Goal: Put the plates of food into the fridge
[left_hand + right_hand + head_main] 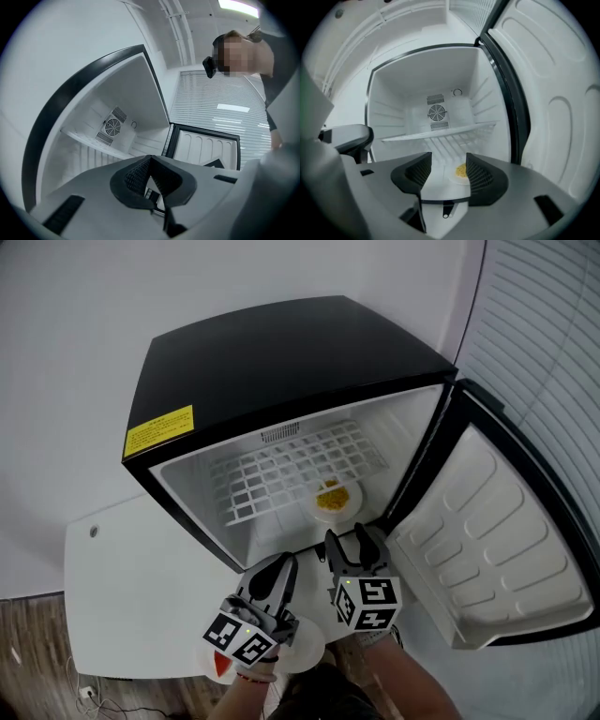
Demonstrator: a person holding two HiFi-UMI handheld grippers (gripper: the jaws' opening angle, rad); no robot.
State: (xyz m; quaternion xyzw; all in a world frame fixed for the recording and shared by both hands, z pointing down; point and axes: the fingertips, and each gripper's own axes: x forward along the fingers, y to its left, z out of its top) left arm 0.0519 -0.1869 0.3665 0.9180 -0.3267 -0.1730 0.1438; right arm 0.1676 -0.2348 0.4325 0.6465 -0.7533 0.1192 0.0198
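Nearest, a white plate (pixel 305 651) shows beneath the left gripper (pixel 284 563), whose jaws are clenched together on nothing; just beside it the right gripper (pixel 347 538) stands released, jaws wide apart and empty. Beyond, the plate of yellow food (pixel 336 501) rests on the floor of the open fridge (pixel 281 362), under the wire shelf (pixel 281 470), on the side nearer the door (pixel 497 540)

The left gripper (pixel 151 159) is seen with its jaws closed, pads meeting at the tips, aimed at the open fridge (pixel 140 84). A round fan grille (pixel 112 125) is set in the fridge's back wall above the white shelf (pixel 91 143), and the door (pixel 206 147) is swung open at the fridge's right edge. Window blinds (pixel 211 93) are seen behind the door, and a person (pixel 279 65) is seen at the upper right.
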